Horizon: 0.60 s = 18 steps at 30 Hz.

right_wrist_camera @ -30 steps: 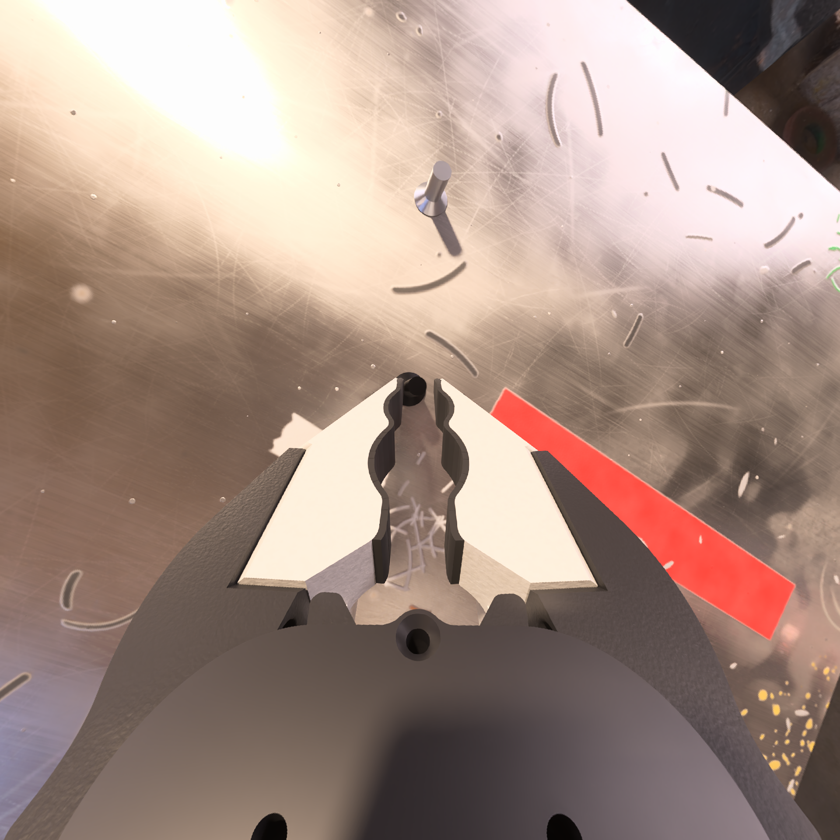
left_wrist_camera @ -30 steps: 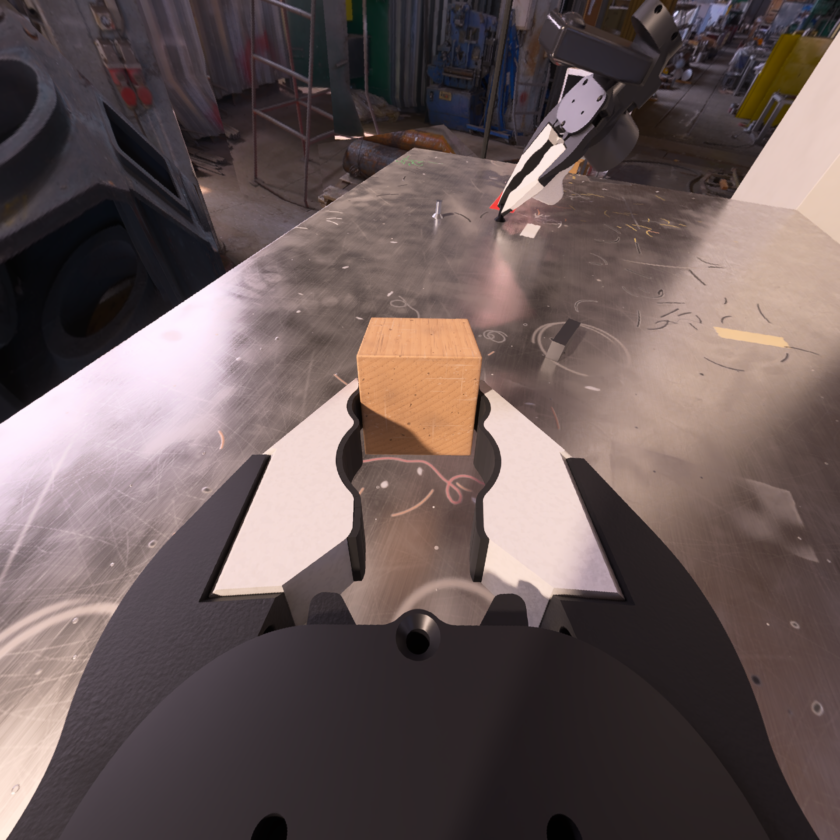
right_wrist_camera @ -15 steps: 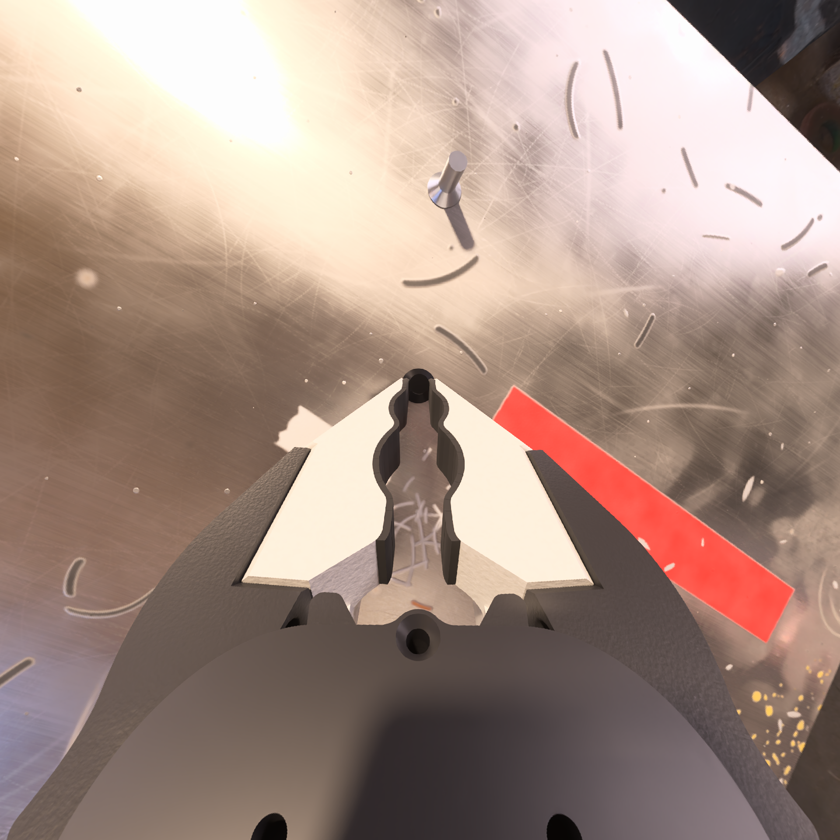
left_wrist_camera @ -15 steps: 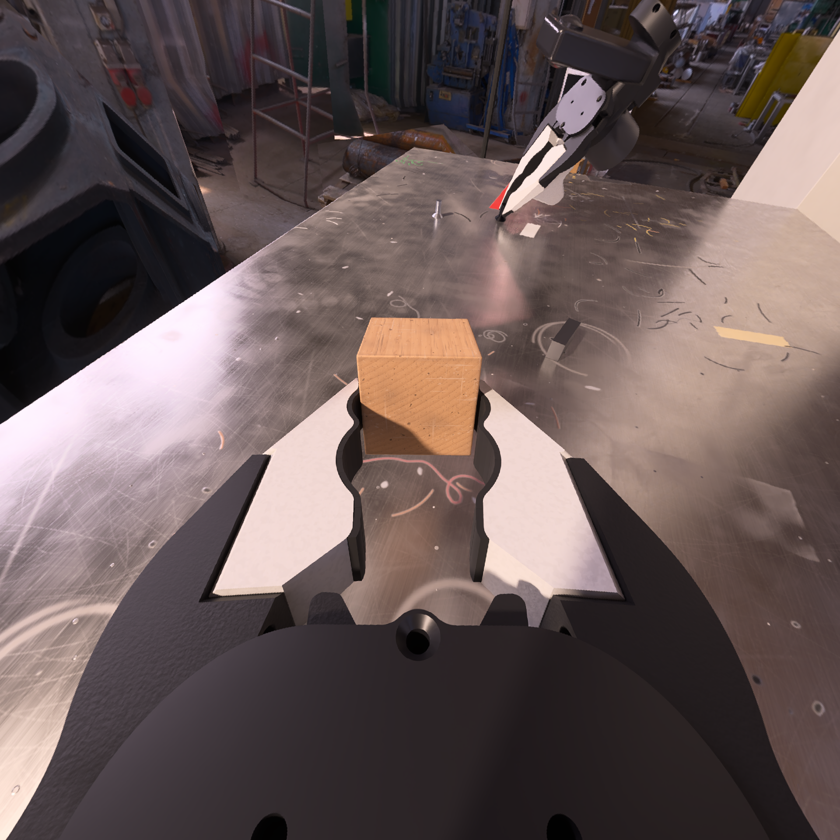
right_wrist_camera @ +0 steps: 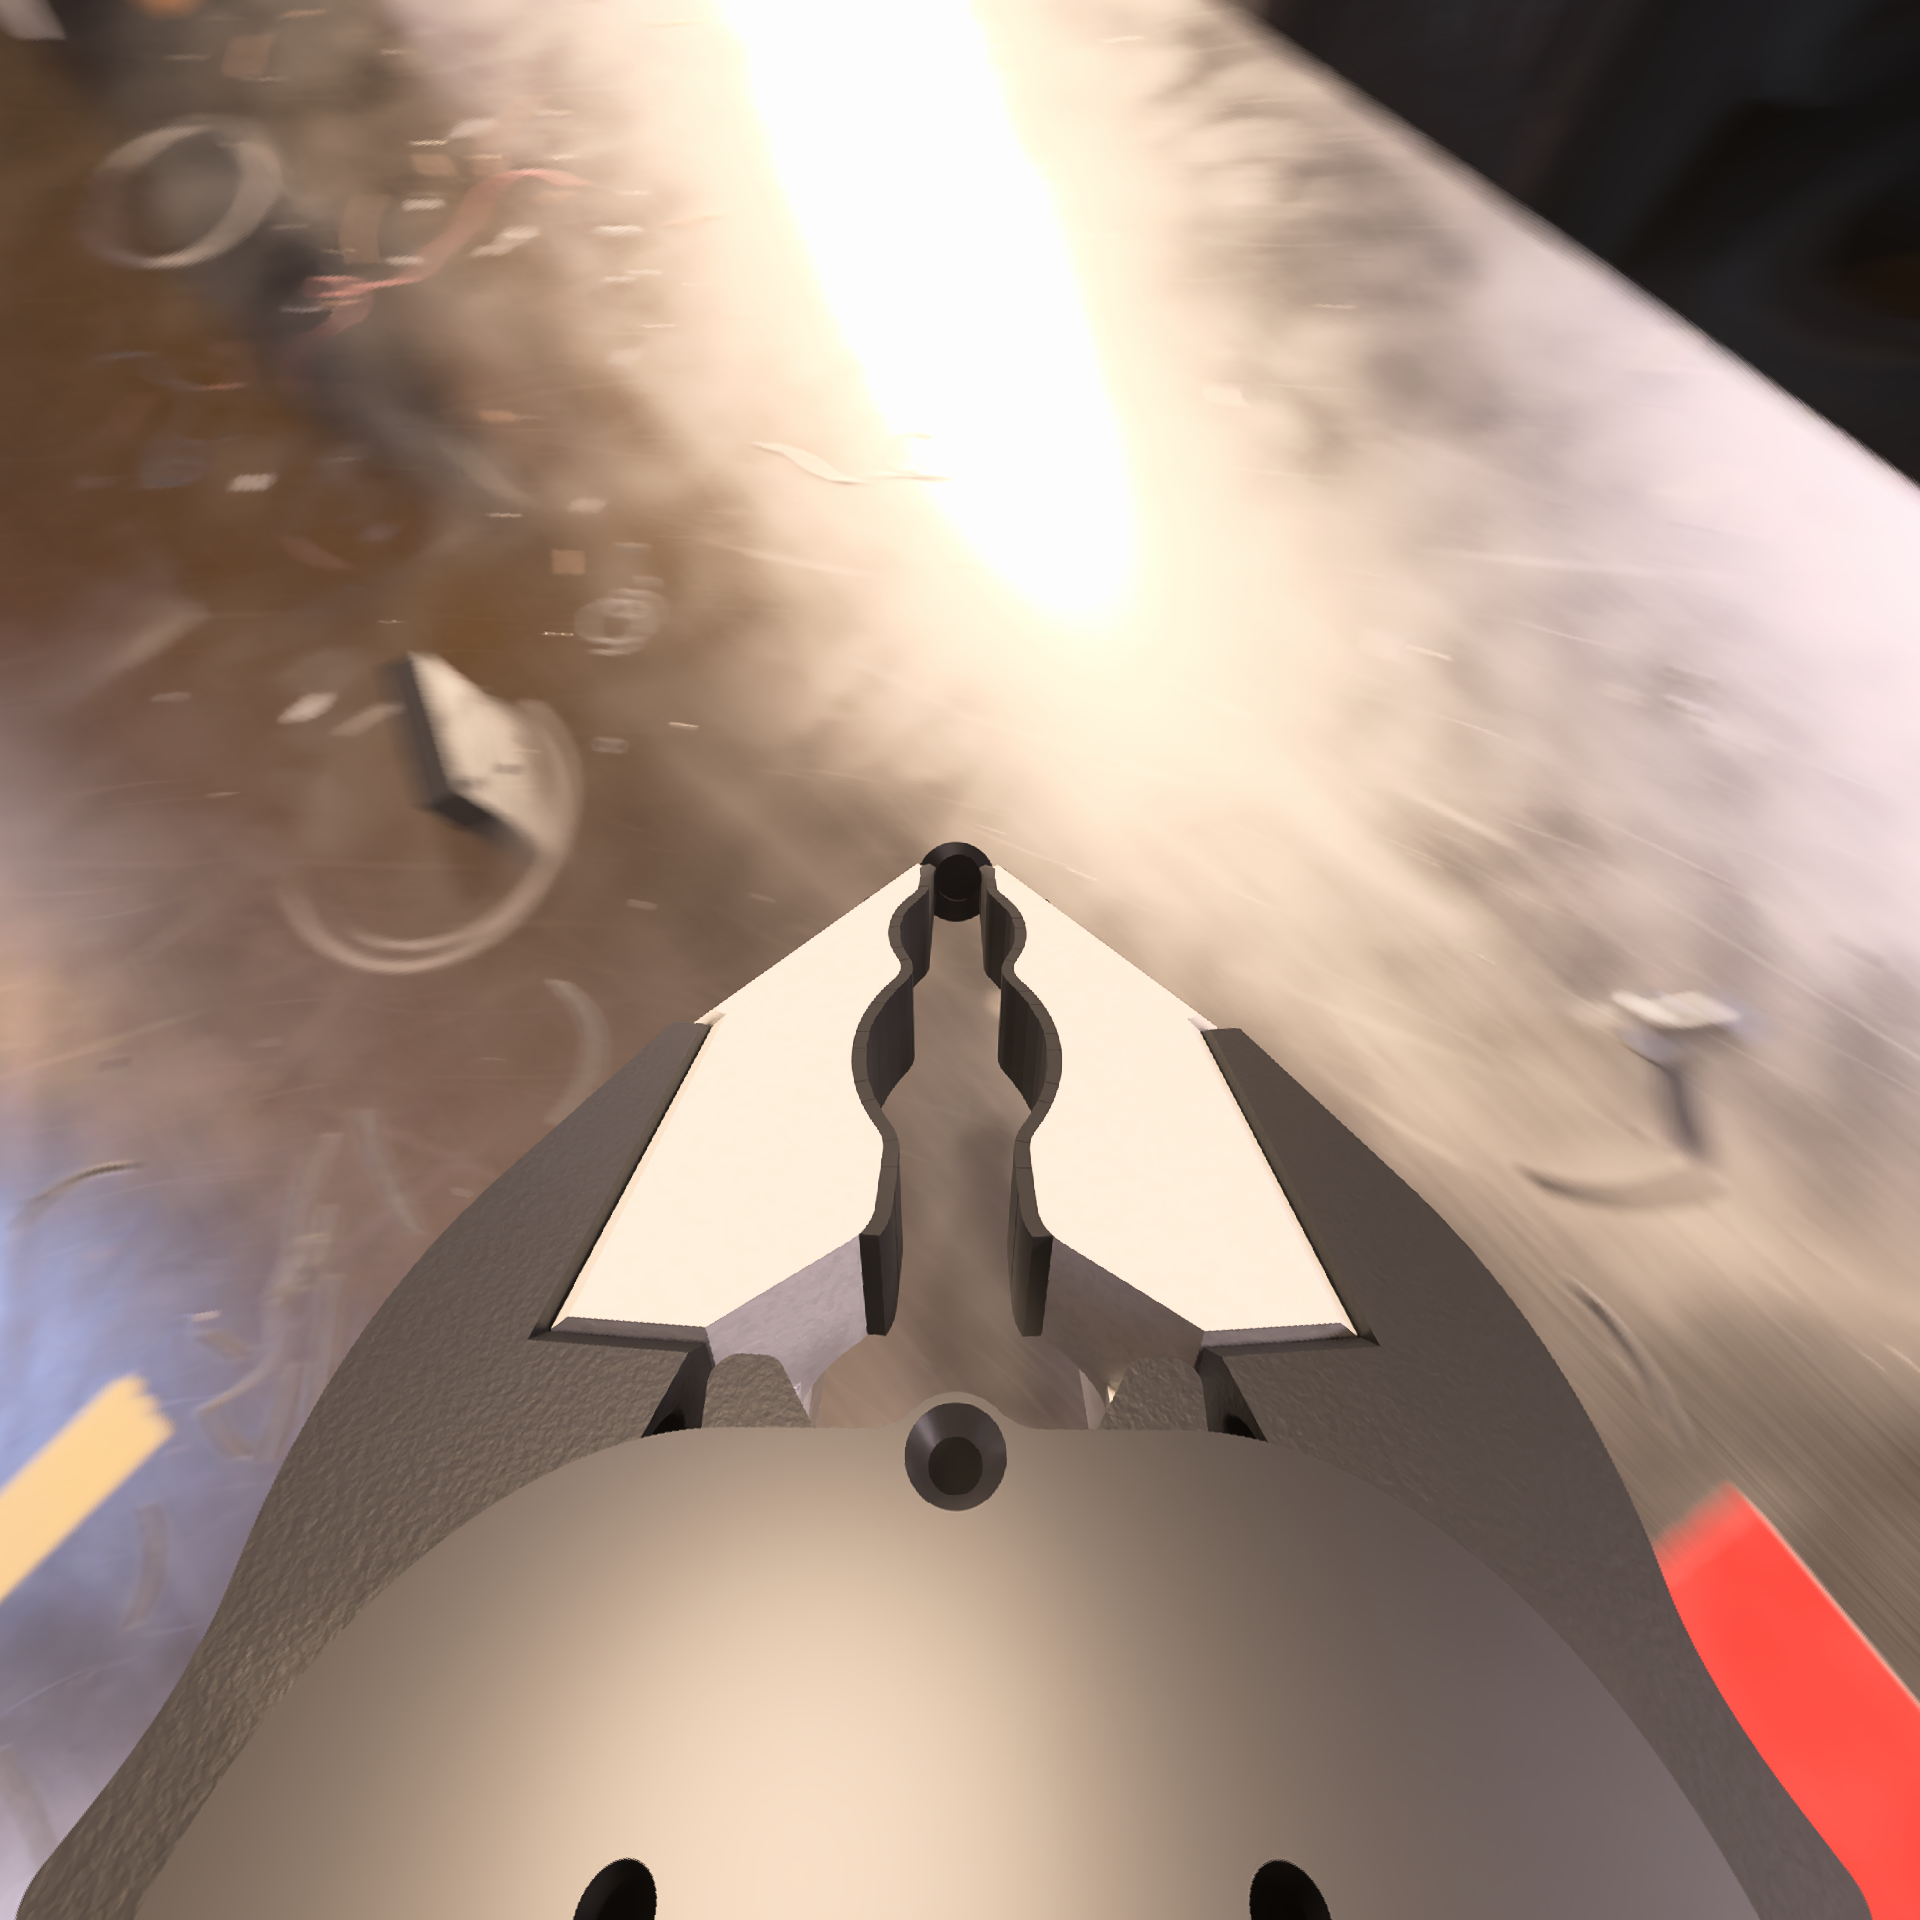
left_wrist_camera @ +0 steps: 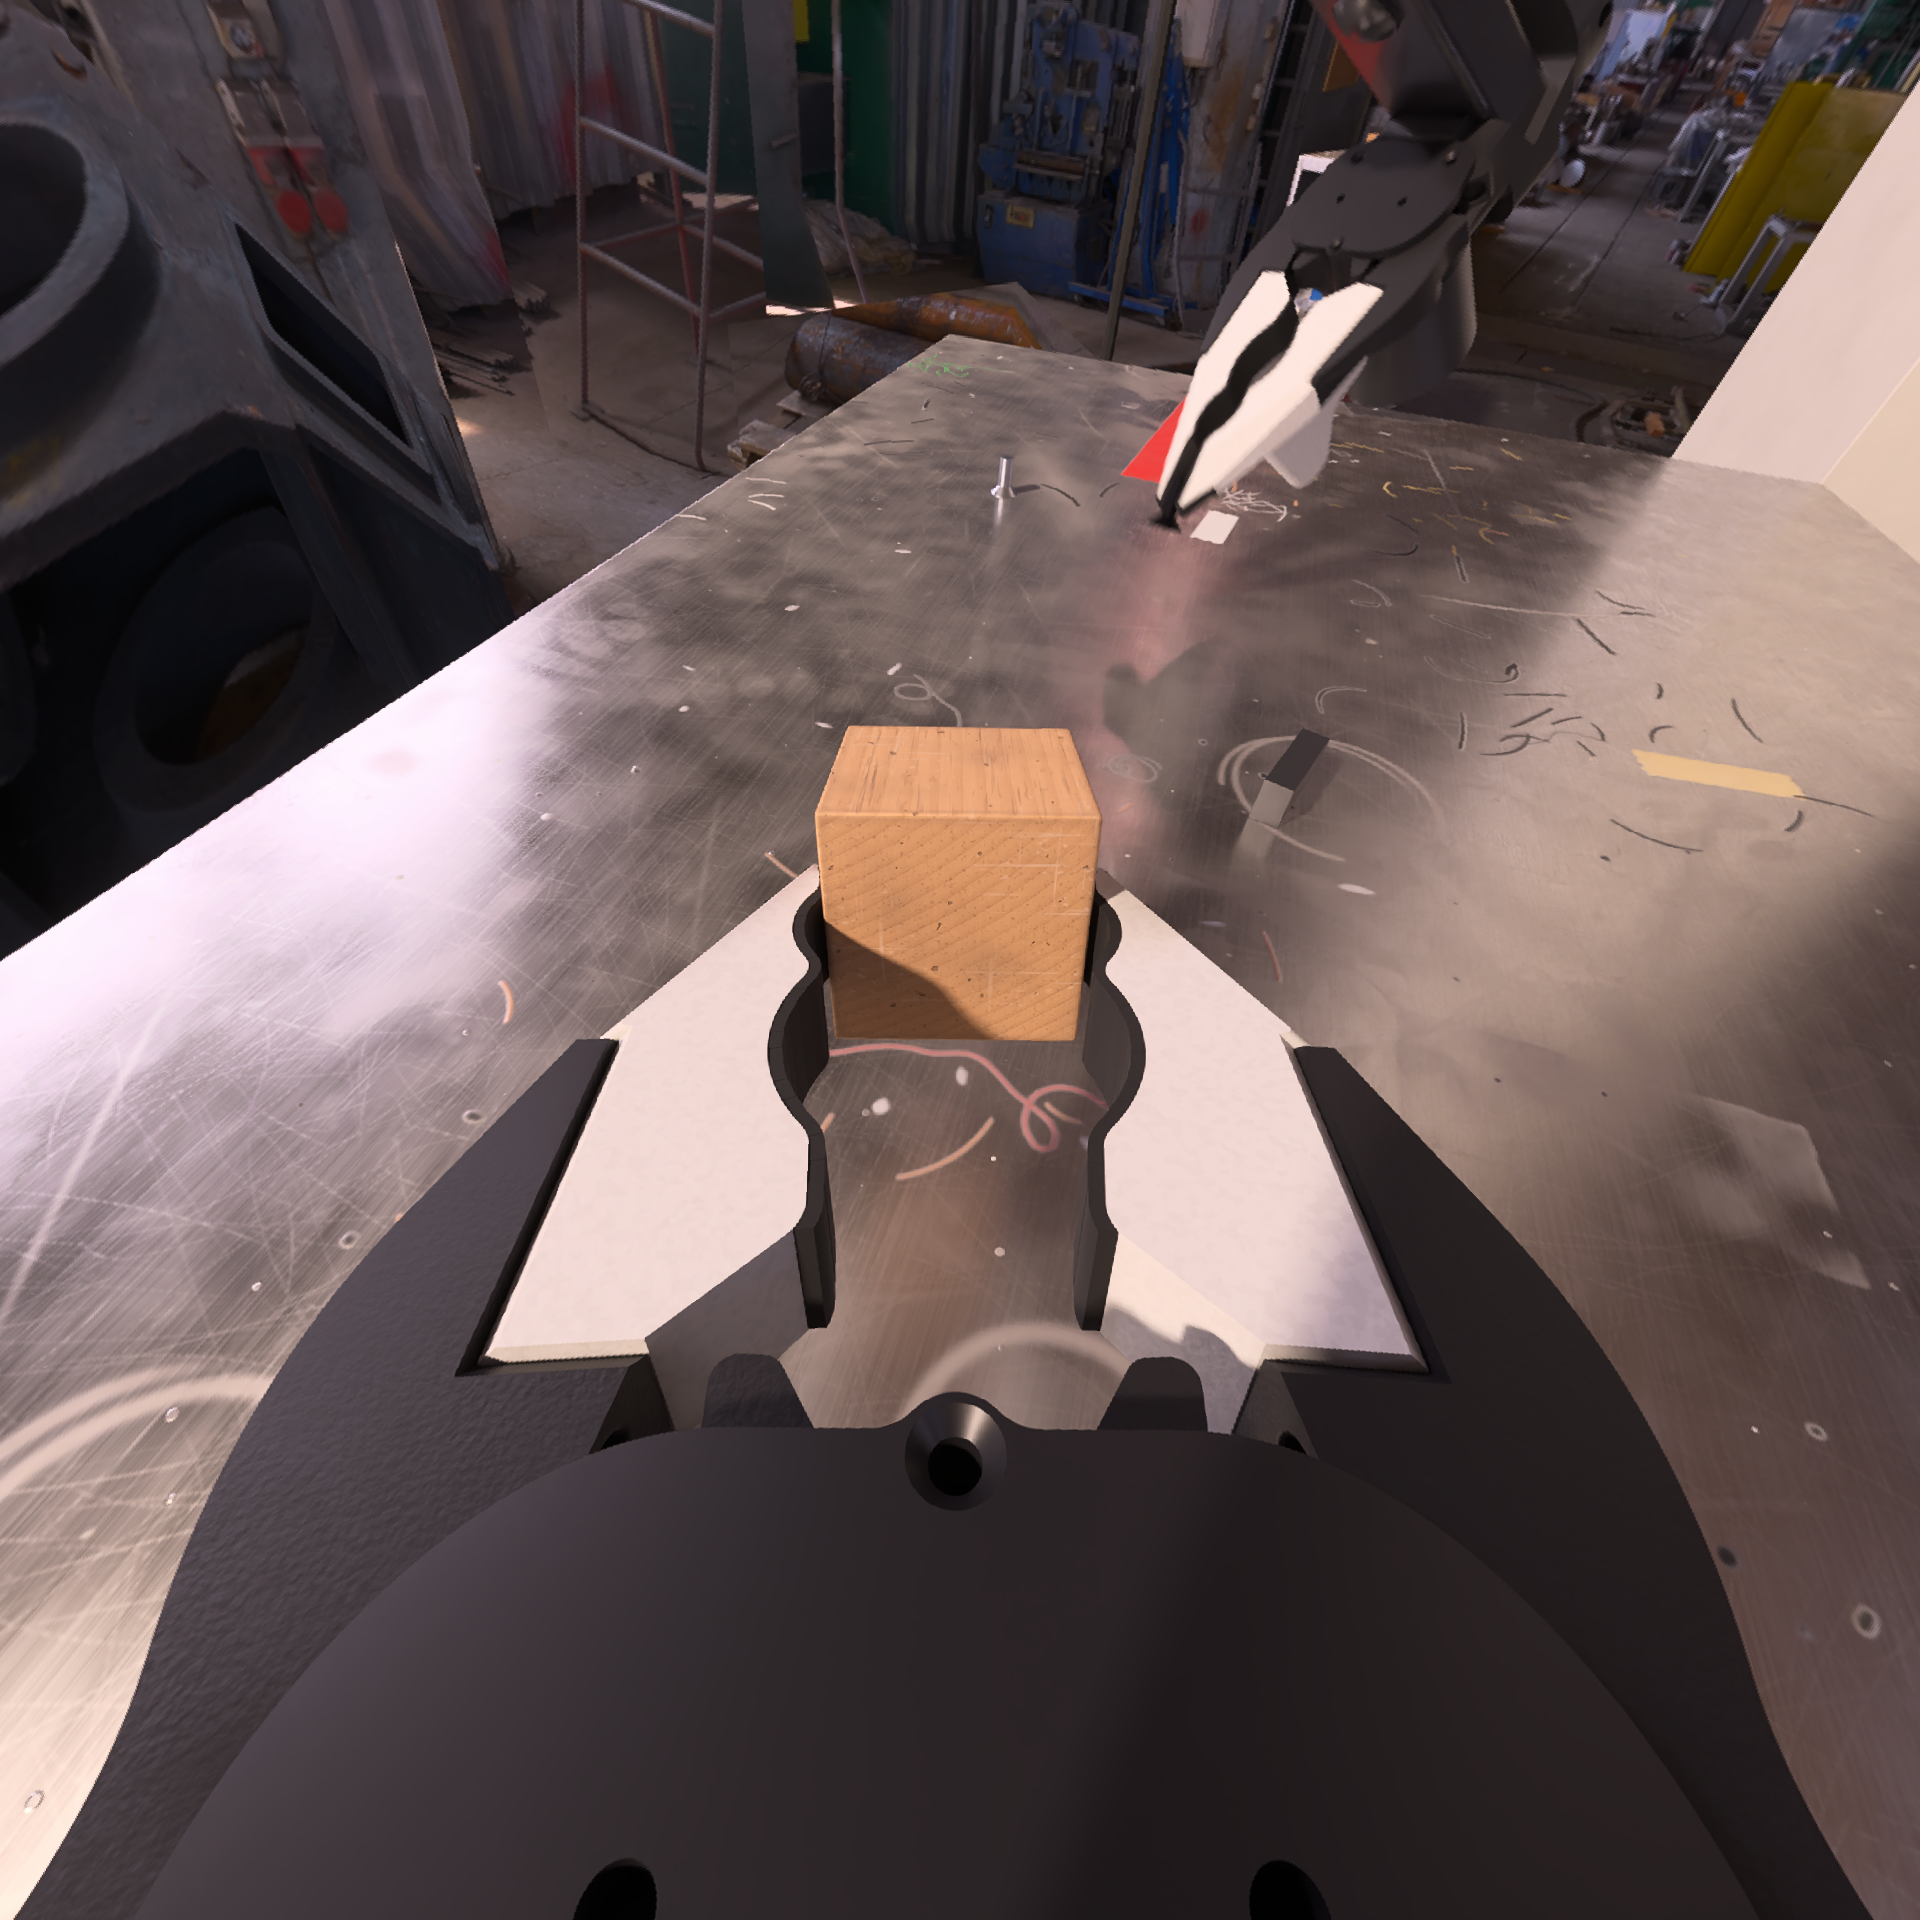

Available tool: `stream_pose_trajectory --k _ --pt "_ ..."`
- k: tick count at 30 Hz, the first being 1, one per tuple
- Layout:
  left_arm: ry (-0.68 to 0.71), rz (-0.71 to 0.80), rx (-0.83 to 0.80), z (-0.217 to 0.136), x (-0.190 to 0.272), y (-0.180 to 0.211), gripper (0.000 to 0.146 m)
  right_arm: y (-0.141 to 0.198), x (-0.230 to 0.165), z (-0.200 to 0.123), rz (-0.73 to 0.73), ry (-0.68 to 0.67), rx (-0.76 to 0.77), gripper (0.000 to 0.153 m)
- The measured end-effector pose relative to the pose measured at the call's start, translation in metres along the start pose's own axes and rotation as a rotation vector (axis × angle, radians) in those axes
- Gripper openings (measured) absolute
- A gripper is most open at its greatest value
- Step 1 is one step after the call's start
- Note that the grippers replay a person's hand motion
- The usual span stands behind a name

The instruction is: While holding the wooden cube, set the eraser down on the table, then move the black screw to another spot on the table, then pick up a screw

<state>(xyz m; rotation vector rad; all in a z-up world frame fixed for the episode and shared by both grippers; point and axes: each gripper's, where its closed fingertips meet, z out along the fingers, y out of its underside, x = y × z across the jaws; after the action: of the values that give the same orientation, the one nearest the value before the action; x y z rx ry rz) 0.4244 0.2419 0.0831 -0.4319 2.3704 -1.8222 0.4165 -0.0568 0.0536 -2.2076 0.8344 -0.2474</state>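
My left gripper [left_wrist_camera: 956,920] is shut on the wooden cube [left_wrist_camera: 956,883] and holds it just above the metal table [left_wrist_camera: 520,935]. My right gripper [right_wrist_camera: 956,888] is shut on the small black screw [right_wrist_camera: 956,864] at its fingertips. In the left wrist view the right gripper [left_wrist_camera: 1174,509] stands tip-down at the table's far side. The eraser [left_wrist_camera: 1283,790], a small black and white block, lies on the table between the two grippers; it also shows in the right wrist view [right_wrist_camera: 462,758]. A silver screw [left_wrist_camera: 1003,478] stands head-down to the left of the right gripper, and blurred in the right wrist view [right_wrist_camera: 1673,1023].
A red strip [left_wrist_camera: 1148,457] lies flat behind the right gripper and shows in the right wrist view [right_wrist_camera: 1818,1662]. A tan tape strip [left_wrist_camera: 1714,774] lies at the right. The table's left edge [left_wrist_camera: 312,769] drops to a workshop floor. A pale wall [left_wrist_camera: 1849,312] stands at the far right.
My right gripper has shut on the black screw, then swung round fast, so it now faces the eraser with the silver screw off to its right. The left gripper and cube have not moved.
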Motion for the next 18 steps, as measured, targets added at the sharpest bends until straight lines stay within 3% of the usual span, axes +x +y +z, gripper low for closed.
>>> stream_pose_trajectory --k 3,8,13,18 --pt "0.000 -0.003 0.001 0.000 0.000 0.000 0.047 -0.008 -0.052 0.025 -0.065 -0.181 -0.052 0.008" --pt "0.000 -0.002 -0.004 0.000 0.000 0.000 0.047 -0.003 -0.101 0.046 -0.197 -0.300 -0.133 0.008" --pt "0.000 -0.007 -0.003 0.000 -0.001 0.001 0.047 0.010 -0.111 0.061 -0.275 -0.281 -0.223 0.008" --pt "0.001 -0.010 -0.004 0.000 -0.001 0.001 0.047 0.011 -0.110 0.062 -0.264 -0.285 -0.218 0.008"
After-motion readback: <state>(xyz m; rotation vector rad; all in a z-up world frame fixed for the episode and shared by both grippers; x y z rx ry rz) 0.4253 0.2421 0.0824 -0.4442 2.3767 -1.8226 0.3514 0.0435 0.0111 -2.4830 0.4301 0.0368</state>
